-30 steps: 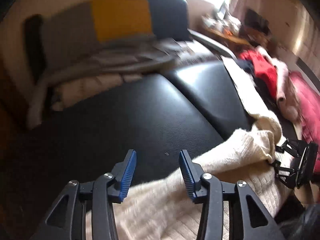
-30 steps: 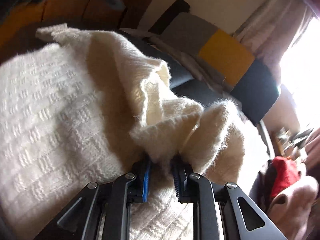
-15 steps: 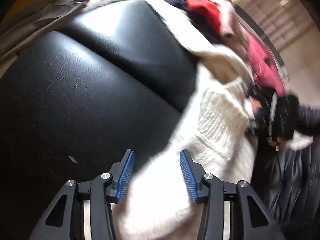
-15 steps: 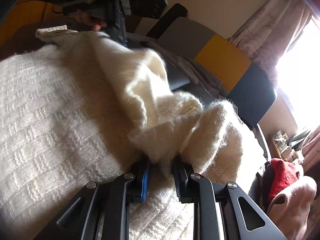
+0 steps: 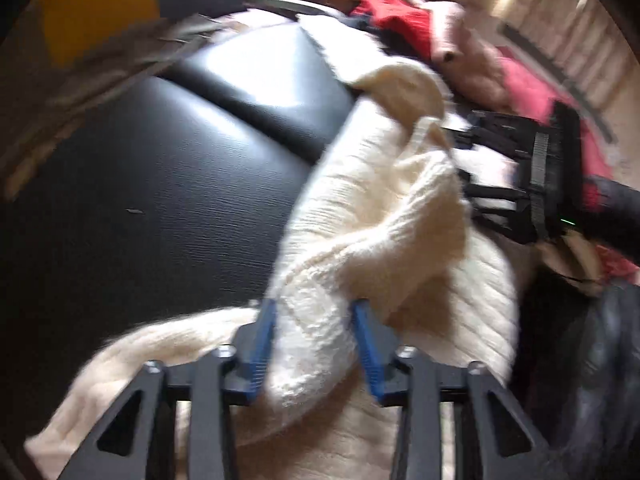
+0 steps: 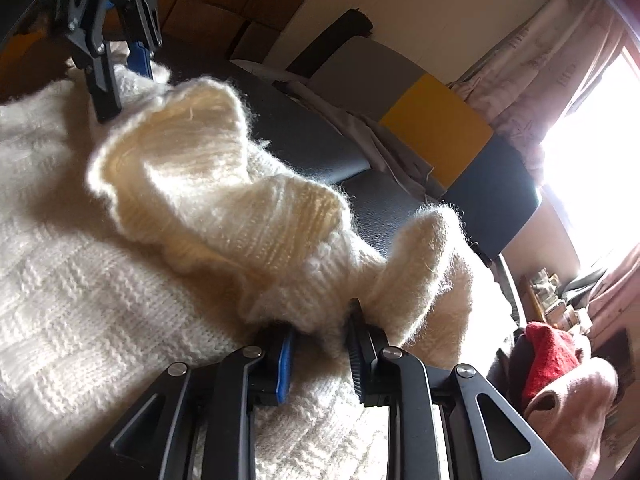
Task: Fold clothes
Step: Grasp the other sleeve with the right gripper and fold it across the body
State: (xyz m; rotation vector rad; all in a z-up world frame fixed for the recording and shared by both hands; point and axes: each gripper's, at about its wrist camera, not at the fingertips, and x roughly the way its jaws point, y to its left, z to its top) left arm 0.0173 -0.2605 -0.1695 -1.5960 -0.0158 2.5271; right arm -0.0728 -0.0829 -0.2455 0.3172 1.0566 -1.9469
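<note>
The cream knit sweater (image 5: 360,208) lies bunched across a black padded surface (image 5: 160,184), part of it raised in rumpled folds between your two tools. Your left hand-held gripper (image 5: 316,344) points steeply down at a thick roll of the knit. Its blue pads (image 5: 260,344) sit on either side of that roll and the jaws are closing on it now, already touching the wool. Your right hand-held gripper (image 6: 320,352) is clamped tight on a gathered fold of the same sweater, with fuzzy fabric puffing out above its pads. In the right wrist view, the left tool appears at the top left, down on the far part of the garment.

A heap of red and pink clothes (image 5: 460,40) waits near the sweater's far edge, and a cushion with a yellow panel (image 6: 436,132) stands behind the padded surface.

To do this step well, let the left jaws finish closing on a single edge, not a thick wad, since bulky knit probably slips out of a shallow bite. Keep the right grip steady as your anchor. Once both holds feel firm, draw the two points apart to flatten the fabric before you fold, and keep clear of the waiting heap.
</note>
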